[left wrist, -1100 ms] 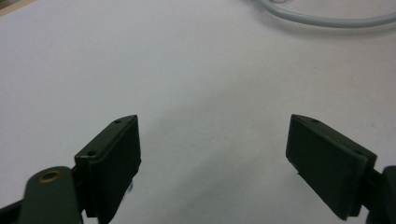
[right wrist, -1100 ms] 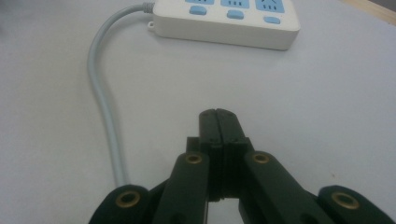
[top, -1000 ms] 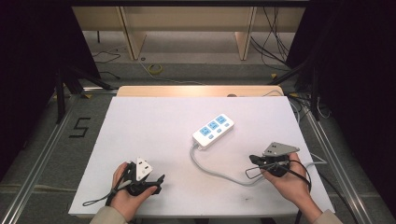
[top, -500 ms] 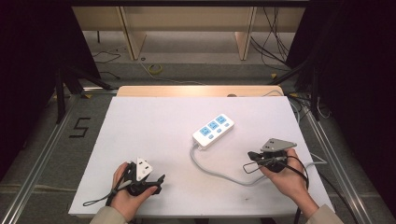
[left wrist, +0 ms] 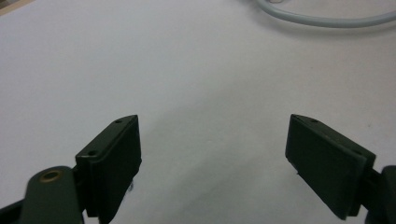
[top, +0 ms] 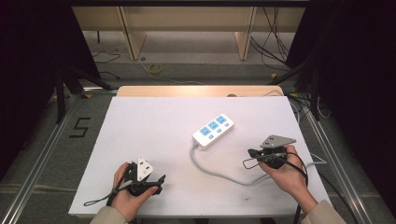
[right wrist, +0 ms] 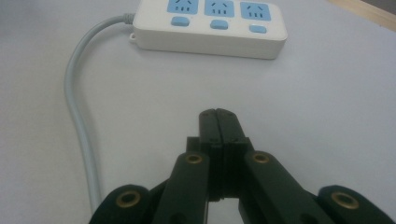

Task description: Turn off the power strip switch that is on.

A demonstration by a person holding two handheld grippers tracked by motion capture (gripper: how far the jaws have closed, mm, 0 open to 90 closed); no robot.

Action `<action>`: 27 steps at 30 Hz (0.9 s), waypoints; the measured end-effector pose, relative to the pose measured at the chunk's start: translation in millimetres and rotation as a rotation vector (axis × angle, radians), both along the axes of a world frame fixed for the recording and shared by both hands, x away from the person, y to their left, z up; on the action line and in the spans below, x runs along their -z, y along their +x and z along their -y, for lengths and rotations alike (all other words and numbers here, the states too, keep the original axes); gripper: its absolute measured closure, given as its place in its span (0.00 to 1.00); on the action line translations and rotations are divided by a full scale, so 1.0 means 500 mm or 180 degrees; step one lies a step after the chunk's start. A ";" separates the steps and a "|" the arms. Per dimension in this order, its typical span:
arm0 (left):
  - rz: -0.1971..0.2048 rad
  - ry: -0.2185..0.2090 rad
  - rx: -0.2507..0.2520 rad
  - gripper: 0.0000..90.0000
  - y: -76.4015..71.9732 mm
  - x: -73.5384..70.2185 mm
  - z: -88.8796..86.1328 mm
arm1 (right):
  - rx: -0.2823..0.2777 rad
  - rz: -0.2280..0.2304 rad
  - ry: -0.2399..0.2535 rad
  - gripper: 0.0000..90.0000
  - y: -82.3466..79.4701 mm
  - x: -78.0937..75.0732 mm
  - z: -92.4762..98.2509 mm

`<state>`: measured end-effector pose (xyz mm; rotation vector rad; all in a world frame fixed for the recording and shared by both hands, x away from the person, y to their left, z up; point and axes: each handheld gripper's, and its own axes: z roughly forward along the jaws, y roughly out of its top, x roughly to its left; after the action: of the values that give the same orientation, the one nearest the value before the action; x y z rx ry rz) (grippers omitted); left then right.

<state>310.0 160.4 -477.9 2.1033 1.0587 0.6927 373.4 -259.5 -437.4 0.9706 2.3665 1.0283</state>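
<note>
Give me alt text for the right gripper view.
The right gripper, its black jaws pressed shut on nothing, points at a white power strip with three blue sockets lying on the white table. The strip's grey cable curves down the left side.

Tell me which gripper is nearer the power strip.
Right. The right gripper, jaws shut, sits just off the power strip across its grey cable; the left gripper, jaws open, rests farther away at the table's near edge.

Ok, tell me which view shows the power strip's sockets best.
The right gripper view: the power strip lies close ahead, sockets and buttons distinct. The high view shows it whole but small. The left gripper view catches just its grey cord.
</note>
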 end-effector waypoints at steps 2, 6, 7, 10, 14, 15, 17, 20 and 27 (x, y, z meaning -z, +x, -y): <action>-0.0002 0.0003 0.0001 0.20 0.000 0.000 0.000 | -0.0003 -0.0006 -0.0008 1.00 0.002 0.000 -0.001; -0.0001 0.0003 -0.0002 0.20 0.000 0.001 0.000 | 0.0000 -0.0012 -0.0020 1.00 0.007 -0.003 -0.003; -0.0001 0.0003 -0.0003 0.20 0.000 0.001 0.000 | 0.0000 -0.0012 -0.0020 1.00 0.007 -0.003 -0.003; -0.0007 0.0016 0.0007 0.20 0.000 0.000 0.000 | -0.0005 -0.0018 -0.0037 1.00 0.014 -0.006 -0.005; -0.0007 0.0019 0.0006 0.20 0.000 0.001 0.000 | -0.0012 -0.0026 -0.0063 1.00 0.019 -0.009 -0.010; -0.0001 0.0007 -0.0002 0.20 0.000 0.001 0.001 | -0.0016 -0.0019 -0.0071 1.00 0.021 -0.010 -0.010; 0.0000 0.0005 -0.0003 0.20 0.000 0.001 0.001 | -0.0020 -0.0025 -0.0076 1.00 0.024 -0.012 -0.012; -0.0001 0.0010 -0.0001 0.20 0.000 0.001 0.001 | -0.0023 -0.0036 -0.0090 1.00 0.029 -0.013 -0.015; -0.0004 0.0023 0.0006 0.20 0.000 0.000 0.001 | -0.0022 -0.0071 -0.0123 1.00 0.041 -0.016 -0.021</action>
<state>310.0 159.9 -478.1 2.1107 1.0564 0.6954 393.8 -249.2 -429.6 0.9654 2.4004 0.9754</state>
